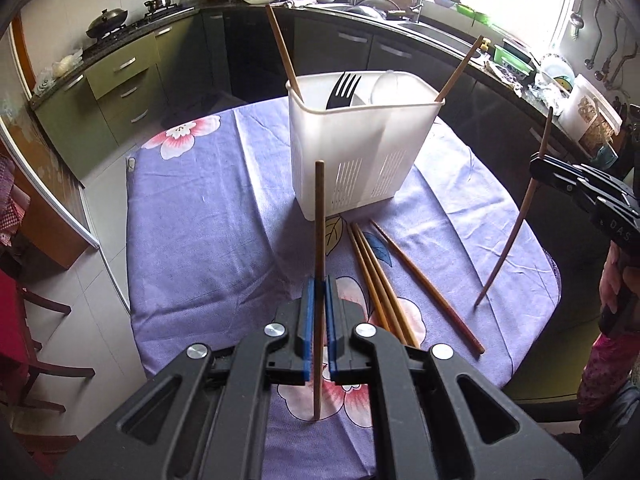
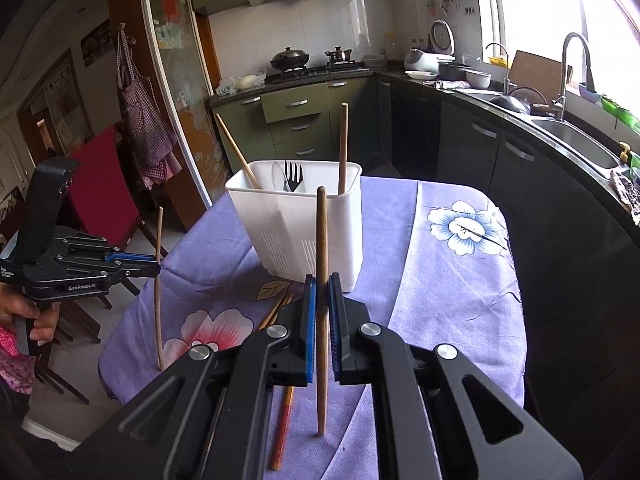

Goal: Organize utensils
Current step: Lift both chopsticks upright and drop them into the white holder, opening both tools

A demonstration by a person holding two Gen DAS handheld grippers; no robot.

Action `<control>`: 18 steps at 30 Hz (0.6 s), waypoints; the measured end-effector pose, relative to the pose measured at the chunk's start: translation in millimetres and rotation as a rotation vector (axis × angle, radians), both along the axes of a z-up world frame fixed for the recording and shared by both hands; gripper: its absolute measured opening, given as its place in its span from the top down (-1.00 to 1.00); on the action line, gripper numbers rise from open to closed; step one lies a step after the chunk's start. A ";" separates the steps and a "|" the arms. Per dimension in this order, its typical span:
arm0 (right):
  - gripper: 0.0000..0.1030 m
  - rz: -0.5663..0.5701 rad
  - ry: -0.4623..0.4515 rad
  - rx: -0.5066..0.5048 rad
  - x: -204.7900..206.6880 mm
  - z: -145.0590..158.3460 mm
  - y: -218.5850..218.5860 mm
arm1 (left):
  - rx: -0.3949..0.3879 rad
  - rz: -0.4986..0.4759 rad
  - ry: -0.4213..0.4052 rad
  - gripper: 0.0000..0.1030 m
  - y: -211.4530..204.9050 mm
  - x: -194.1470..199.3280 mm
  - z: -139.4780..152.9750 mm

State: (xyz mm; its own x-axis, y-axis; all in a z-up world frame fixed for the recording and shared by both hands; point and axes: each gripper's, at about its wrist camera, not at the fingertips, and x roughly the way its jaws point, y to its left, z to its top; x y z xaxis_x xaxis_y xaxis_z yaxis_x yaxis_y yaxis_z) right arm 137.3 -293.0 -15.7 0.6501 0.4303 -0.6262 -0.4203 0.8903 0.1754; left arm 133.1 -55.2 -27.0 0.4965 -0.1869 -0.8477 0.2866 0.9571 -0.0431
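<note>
Chopsticks stood nearly upright in both grippers — the left gripper [image 1: 319,292] was clamped tight on one pale chopstick [image 1: 319,216], the right gripper [image 2: 322,292] on a darker chopstick [image 2: 322,240], each long axis running roughly vertical. The white holder [image 1: 352,160] sat ahead of both on the purple floral cloth [image 1: 200,220], slotted and translucent, already carrying two chopsticks and a black fork [image 1: 342,90]. Neither hand looked clearly nearer. More loose chopsticks [image 1: 380,280] lay on the cloth just before the holder — wooden, tapered, one red-tipped.
</note>
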 end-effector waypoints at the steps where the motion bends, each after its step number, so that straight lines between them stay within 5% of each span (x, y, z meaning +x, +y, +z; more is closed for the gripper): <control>1: 0.86 0.000 -0.006 0.002 -0.4 2.3 -0.4 | -0.001 -0.002 -0.010 0.90 -0.2 -1.4 4.0; 18: 0.86 0.054 -0.088 0.024 0.5 59.4 21.7 | -0.044 -0.041 -0.105 0.90 -13.3 9.0 54.1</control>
State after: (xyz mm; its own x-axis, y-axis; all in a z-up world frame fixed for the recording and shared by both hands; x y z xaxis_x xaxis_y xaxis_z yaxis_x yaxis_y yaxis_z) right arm 137.8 -271.2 43.7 0.6778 0.4803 -0.5566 -0.4820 0.8620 0.1568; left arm 142.1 -68.5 27.1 0.5734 -0.2452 -0.7817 0.3308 0.9422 -0.0529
